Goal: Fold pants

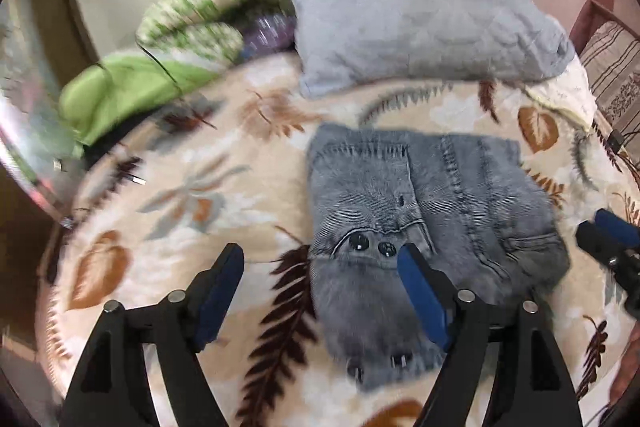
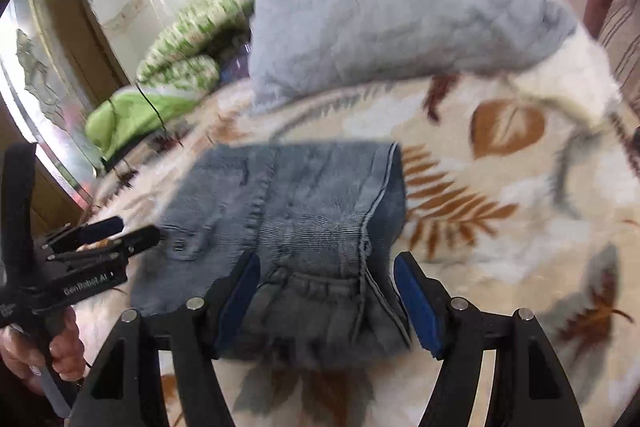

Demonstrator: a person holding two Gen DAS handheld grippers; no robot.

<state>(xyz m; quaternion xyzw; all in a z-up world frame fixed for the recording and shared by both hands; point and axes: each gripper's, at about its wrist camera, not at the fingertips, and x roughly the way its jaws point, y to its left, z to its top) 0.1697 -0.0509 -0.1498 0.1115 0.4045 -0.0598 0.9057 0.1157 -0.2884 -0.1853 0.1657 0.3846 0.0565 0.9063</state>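
Note:
Grey-blue jeans [image 1: 432,211], folded into a compact rectangle, lie on a leaf-patterned blanket [image 1: 192,195]. Two dark buttons and a pocket edge show on top. My left gripper [image 1: 320,255] hangs open over the jeans' near left part, one blue pad above the denim and the other above the blanket. In the right wrist view my right gripper [image 2: 328,261] is open over the near edge of the jeans [image 2: 304,195], with denim lying between and below its pads. The left gripper [image 2: 120,231] shows at the left, held by a hand [image 2: 60,351]. The right gripper [image 1: 608,231] shows at the right edge.
A grey pillow [image 1: 420,23] lies behind the jeans. Green patterned bedding [image 1: 192,15] is bunched at the back left. A striped cushion [image 1: 616,75] and a reddish seat stand beyond the bed's right edge. Open blanket stretches left and right of the jeans.

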